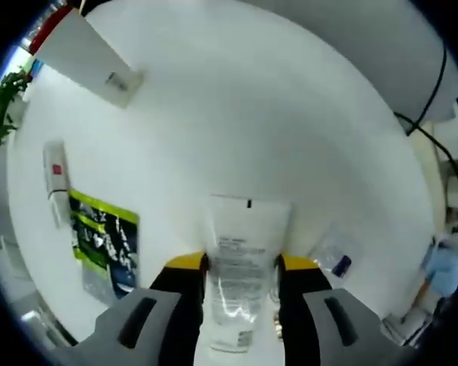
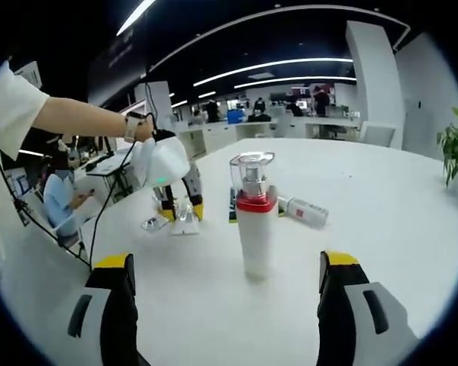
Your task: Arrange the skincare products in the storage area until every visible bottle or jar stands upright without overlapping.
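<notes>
Clamped on a clear tube (image 1: 235, 286) lying flat on the white table (image 1: 252, 130), the left gripper (image 1: 240, 267) points at 12 o'clock. Spread wide, the right gripper (image 2: 227, 274) flanks an upright red-collared pump bottle (image 2: 255, 215); a white tube (image 2: 305, 211) lies at 1 o'clock.

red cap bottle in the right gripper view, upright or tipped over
Upright. The white bottle stands on its base on the white table, red collar and clear cap on top, between the open right gripper jaws, untouched.
</notes>
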`<state>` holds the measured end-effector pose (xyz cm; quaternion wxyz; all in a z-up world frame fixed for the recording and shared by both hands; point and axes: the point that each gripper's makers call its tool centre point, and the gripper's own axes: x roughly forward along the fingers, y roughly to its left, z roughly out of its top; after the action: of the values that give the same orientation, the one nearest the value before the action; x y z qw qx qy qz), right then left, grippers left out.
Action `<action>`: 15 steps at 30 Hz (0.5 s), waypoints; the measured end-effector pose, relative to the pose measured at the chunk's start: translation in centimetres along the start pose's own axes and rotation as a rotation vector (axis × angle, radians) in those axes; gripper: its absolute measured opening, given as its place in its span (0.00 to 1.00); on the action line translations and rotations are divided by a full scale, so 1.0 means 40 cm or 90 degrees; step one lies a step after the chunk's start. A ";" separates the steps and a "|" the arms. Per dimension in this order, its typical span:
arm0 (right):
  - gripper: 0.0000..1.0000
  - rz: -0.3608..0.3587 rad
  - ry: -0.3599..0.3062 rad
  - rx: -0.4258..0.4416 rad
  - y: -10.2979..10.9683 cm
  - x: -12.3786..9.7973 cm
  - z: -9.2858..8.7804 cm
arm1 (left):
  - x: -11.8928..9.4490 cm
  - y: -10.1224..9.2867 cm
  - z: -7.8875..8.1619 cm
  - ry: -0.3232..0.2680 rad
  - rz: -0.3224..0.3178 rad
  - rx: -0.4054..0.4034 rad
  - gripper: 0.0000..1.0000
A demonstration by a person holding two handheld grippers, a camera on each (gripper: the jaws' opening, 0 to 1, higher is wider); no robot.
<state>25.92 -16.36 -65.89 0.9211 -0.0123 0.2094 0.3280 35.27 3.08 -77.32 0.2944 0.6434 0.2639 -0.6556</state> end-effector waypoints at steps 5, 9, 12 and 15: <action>1.00 0.006 0.005 0.000 0.004 0.004 -0.003 | 0.000 -0.003 0.001 0.002 0.003 -0.009 0.39; 1.00 0.009 0.009 -0.002 0.007 0.006 -0.007 | 0.002 -0.004 -0.003 0.012 0.001 -0.009 0.40; 1.00 0.012 0.008 0.001 0.008 0.006 -0.006 | 0.001 -0.002 -0.004 0.007 0.000 -0.008 0.40; 1.00 0.011 0.011 0.002 0.006 0.004 -0.011 | -0.004 -0.003 0.003 -0.002 -0.001 -0.010 0.40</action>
<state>25.72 -16.14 -66.33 0.9165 -0.0117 0.2176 0.3355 35.09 3.09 -77.18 0.2995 0.6399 0.2694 -0.6544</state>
